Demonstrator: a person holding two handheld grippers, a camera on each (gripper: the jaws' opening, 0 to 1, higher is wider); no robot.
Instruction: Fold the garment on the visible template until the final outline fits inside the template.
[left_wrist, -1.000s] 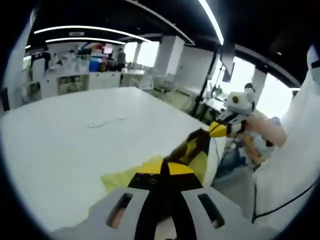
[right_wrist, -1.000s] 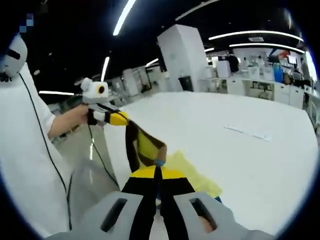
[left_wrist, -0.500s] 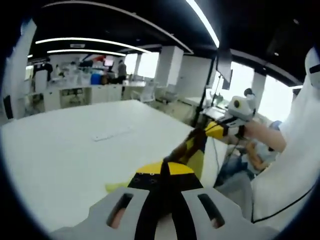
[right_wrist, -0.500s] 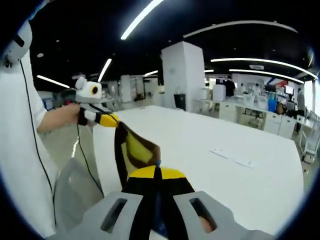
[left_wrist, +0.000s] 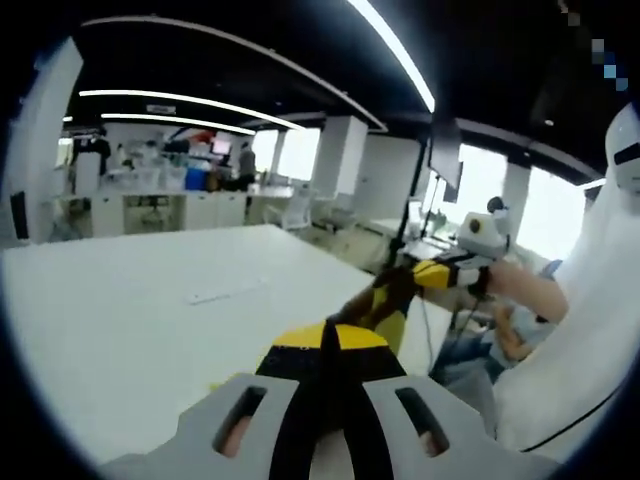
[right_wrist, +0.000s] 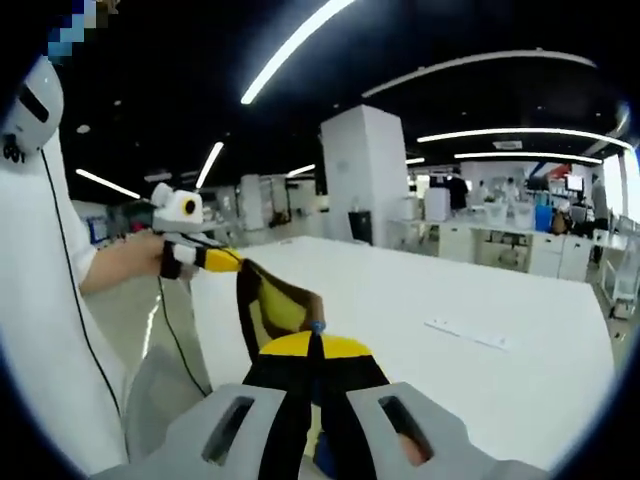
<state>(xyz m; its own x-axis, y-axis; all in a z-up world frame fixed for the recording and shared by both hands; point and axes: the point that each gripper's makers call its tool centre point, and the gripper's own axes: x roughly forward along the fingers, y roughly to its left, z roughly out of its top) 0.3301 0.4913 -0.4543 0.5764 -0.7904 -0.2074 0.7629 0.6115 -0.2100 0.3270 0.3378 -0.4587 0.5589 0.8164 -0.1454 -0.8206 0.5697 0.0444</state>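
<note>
Yellow cloth with a dark trim, the garment (right_wrist: 275, 305), hangs above the white table (right_wrist: 480, 380), stretched between the left gripper (left_wrist: 325, 345) and the right gripper (right_wrist: 315, 342), each clamped shut on an edge. The template is probably the faint marks on the table (left_wrist: 225, 293), though that is hard to tell. Keep both edges level and taut, then lower the cloth squarely onto those marks so the fold lies flat.

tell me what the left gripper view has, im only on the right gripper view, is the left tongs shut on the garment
Observer: Yes, the left tongs are shut on the yellow and brown garment.
Operator: is any cloth lying on the table there
Observer: The white table shows bare ahead of the tongs; the garment hangs taut toward the right tongs.
Operator: anything else on the table
Observer: A thin pale strip lies flat farther out.
</note>
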